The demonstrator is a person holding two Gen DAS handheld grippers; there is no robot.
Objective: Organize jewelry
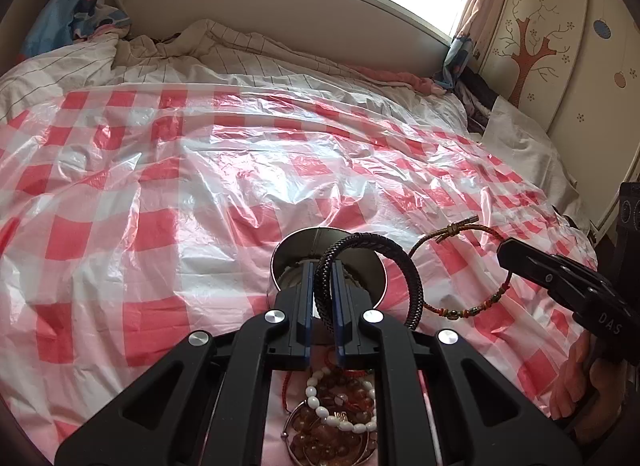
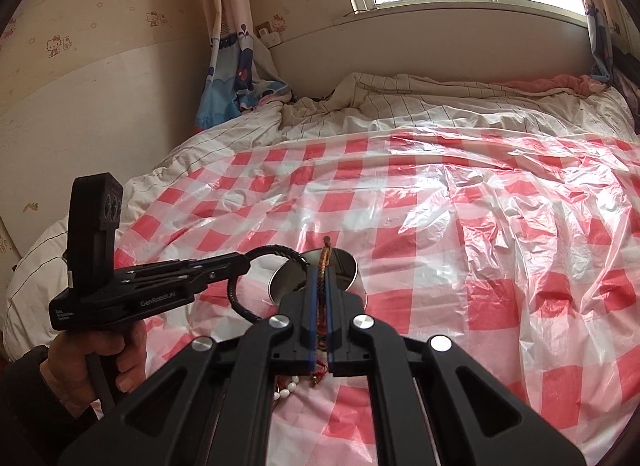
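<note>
My left gripper [image 1: 323, 266] is shut on a black braided leather bracelet [image 1: 404, 262] and holds it above a round metal tin [image 1: 288, 254]. My right gripper [image 2: 323, 266] is shut on a thin multicoloured cord bracelet [image 2: 324, 262], which shows as a loop with small beads in the left wrist view [image 1: 464, 306]. The tin [image 2: 344, 262] lies just beyond my right fingers. In the right wrist view the left gripper [image 2: 240, 266] comes in from the left with the black bracelet [image 2: 236, 298]. Below my left gripper lies a pile of amber and white bead bracelets [image 1: 332, 418].
Everything sits on a red-and-white checked plastic sheet [image 1: 200, 185] spread over a bed. A rumpled striped duvet [image 1: 224, 49] lies at the far end under a window. A wardrobe [image 1: 560, 65] stands at the right. A few white beads [image 2: 290, 388] show under my right gripper.
</note>
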